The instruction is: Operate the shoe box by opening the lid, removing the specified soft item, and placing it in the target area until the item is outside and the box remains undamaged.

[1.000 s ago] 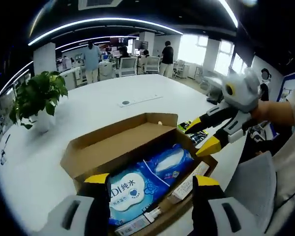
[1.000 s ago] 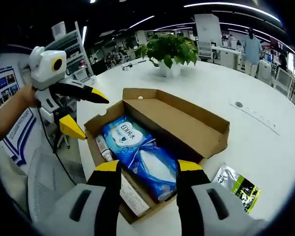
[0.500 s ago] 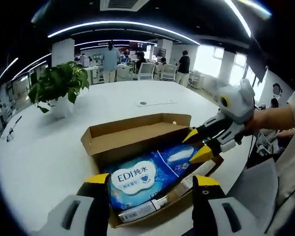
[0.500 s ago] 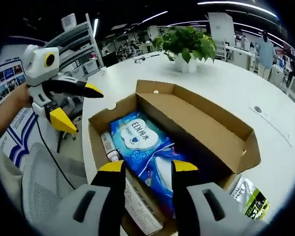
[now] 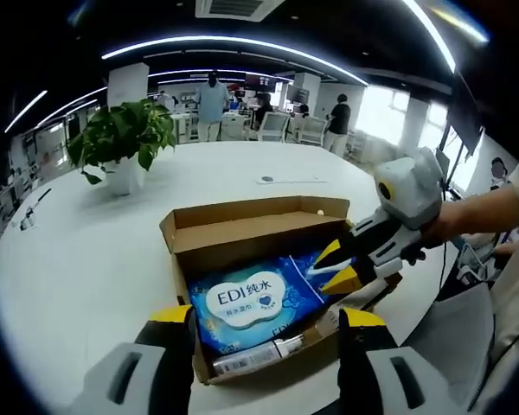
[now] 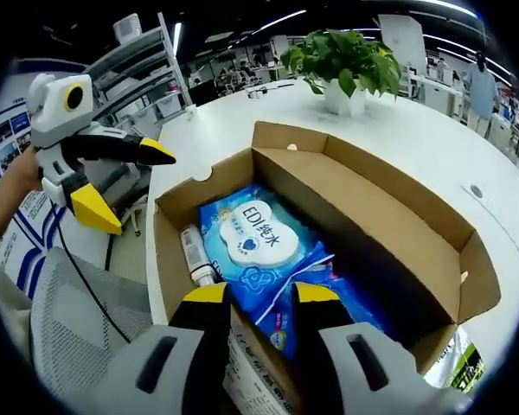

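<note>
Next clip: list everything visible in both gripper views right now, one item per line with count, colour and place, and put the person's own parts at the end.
shoe box: one, brown cardboard, lid open, at the near edge of the table.
wet wipes packs: two, blue with white labels, lying inside the box.
small tube: one, white, in the box beside the wipes.
foil sachet: one, green and black, on the table by the box corner.
potted plant: one, green leaves in a white pot, on the table beyond the box.
table: one, white, large.
people: several, standing in the office behind.
left gripper: yellow-tipped fingers open, over the box's near edge.
right gripper: yellow-tipped fingers open, reaching down over the wipes.
</note>
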A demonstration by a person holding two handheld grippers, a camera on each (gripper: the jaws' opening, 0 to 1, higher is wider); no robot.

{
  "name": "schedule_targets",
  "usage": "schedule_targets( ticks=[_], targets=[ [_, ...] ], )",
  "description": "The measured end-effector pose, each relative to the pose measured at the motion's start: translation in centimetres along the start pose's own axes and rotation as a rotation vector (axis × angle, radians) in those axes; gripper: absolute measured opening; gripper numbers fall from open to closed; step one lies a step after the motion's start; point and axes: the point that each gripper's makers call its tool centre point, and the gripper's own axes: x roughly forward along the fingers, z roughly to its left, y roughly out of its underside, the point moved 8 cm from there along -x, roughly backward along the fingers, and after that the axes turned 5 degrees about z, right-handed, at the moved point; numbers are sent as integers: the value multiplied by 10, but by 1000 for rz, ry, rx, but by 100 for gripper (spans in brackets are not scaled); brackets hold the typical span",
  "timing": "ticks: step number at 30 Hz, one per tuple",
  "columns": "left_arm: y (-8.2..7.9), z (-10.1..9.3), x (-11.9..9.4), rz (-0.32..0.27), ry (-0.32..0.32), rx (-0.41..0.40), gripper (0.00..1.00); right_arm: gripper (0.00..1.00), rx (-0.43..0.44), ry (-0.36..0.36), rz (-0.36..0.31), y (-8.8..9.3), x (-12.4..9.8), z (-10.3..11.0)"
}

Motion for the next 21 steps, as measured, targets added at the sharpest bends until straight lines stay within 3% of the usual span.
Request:
schedule_targets(
  ticks=[8, 21],
  targets=[
    [11, 1, -4, 0, -16, -26, 68, 26, 15, 9, 36, 1, 15, -2],
    [24, 8, -11, 9, -48, -68, 68, 16, 39, 60, 95, -3, 31, -10]
  ],
)
